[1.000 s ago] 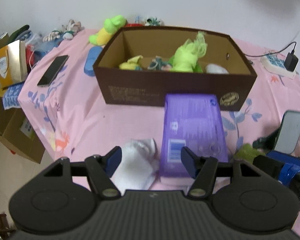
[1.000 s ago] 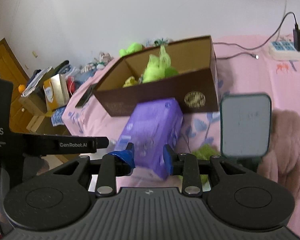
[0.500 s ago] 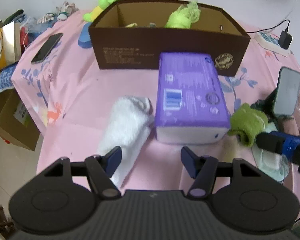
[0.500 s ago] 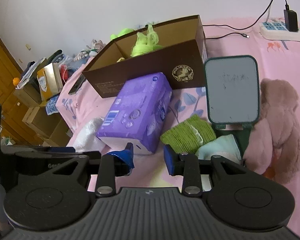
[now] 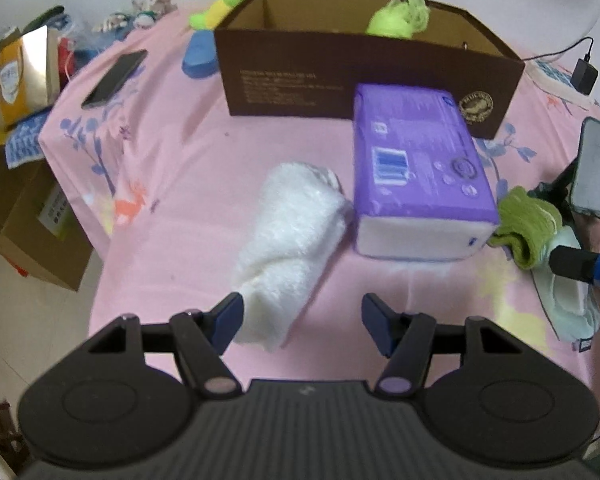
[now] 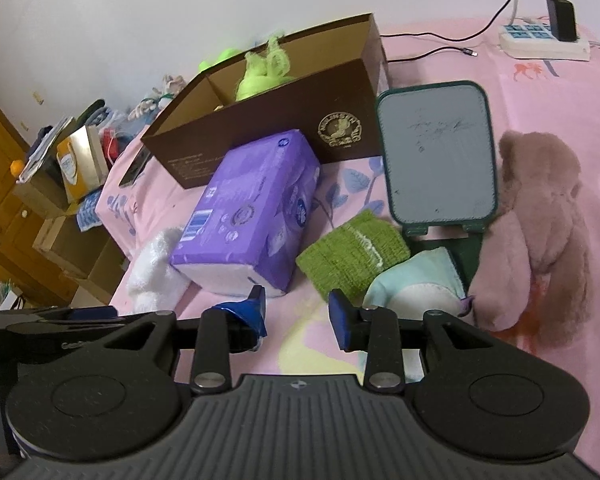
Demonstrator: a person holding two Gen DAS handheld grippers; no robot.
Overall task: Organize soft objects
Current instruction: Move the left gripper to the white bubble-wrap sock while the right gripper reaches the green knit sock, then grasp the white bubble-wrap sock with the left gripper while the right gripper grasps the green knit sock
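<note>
L gripper (image 5: pixel 302 316) nearer, jaws apart w/ nothing held, rolled white towel (image 5: pixel 290 240) just ahead-left, long axis running away; R gripper (image 6: pixel 296 308) opening, empty.

towel (image 5: pixel 290 248): white | pack (image 5: pixel 414 168): purple | box (image 5: pixel 340 80): brown | sheet (image 5: pixel 180 168): pink, floral

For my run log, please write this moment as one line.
left gripper: open over white towel | right gripper: opening, empty, near green cloth | brown box: behind
</note>
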